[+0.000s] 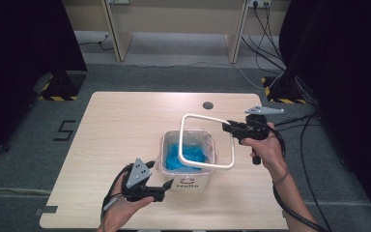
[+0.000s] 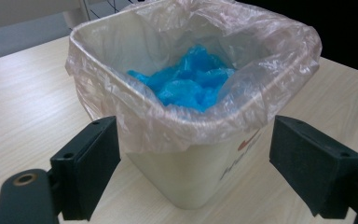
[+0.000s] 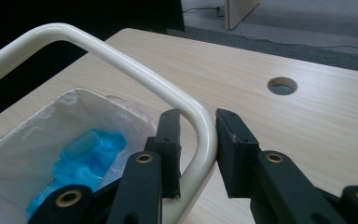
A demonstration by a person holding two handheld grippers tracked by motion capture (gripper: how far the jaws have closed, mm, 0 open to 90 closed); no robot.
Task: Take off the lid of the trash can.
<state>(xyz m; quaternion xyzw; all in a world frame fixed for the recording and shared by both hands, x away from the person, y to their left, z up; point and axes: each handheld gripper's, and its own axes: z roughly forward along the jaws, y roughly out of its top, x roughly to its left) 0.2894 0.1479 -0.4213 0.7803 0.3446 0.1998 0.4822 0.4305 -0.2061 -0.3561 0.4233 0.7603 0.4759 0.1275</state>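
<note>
Now we hold our right gripper (image 1: 227, 126) raised over the bench (image 1: 116, 125), jaws clamped on the white ring (image 1: 207, 141) above the lined bin (image 1: 187, 180), our left gripper (image 1: 166, 186) low at its near left, jaws apart.

Grip: right gripper (image 3: 197, 149) clamped on corner of cream rounded-square plastic ring (image 3: 121, 63)
Below left: bin lined with clear pinkish plastic bag (image 3: 37, 140), crumpled blue plastic (image 3: 91, 151) inside
Surface: light wooden table (image 3: 307, 121), round cable hole (image 3: 282, 86)
</note>
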